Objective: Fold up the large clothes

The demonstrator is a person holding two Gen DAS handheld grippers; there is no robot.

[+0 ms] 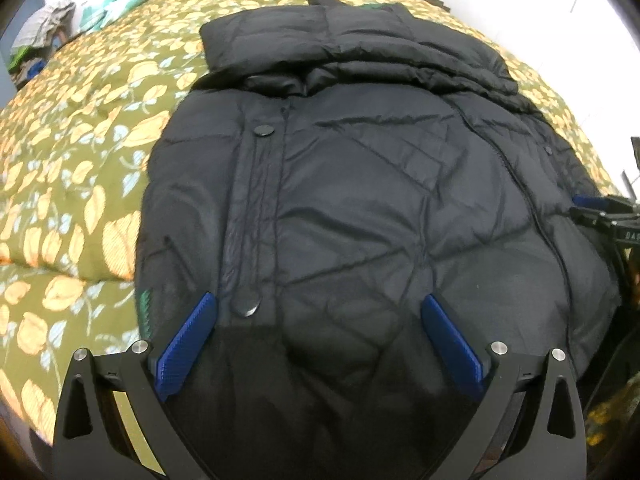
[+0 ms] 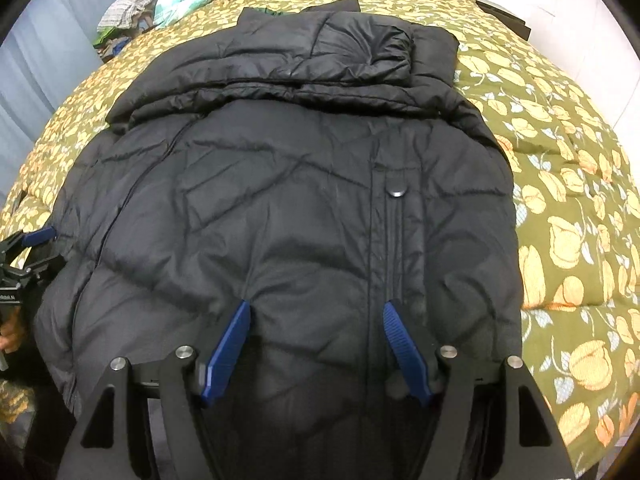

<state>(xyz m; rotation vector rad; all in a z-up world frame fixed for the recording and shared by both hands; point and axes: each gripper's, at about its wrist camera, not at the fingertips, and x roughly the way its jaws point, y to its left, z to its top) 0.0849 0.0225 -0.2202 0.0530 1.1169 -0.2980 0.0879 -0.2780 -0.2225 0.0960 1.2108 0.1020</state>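
A black quilted puffer jacket (image 1: 360, 200) lies front-up on a bed, its sleeves folded across the top near the collar (image 2: 320, 60). A placket with round snap buttons (image 1: 263, 131) runs down its front. My left gripper (image 1: 320, 298) hovers over the jacket's lower part, jaws wide apart and holding nothing. My right gripper (image 2: 317, 305) is open too; its blue fingertips (image 2: 244, 308) dent the padding beside the placket, and a bulge of jacket sits between them. Each gripper shows at the edge of the other's view: the right gripper (image 1: 600, 208), the left gripper (image 2: 38, 236).
The bed is covered by an olive quilt with orange flowers (image 1: 72, 184), which extends right of the jacket (image 2: 572, 240). A heap of other clothes (image 2: 132, 8) lies at the far left corner. A person's hand (image 2: 10, 332) shows at the left edge.
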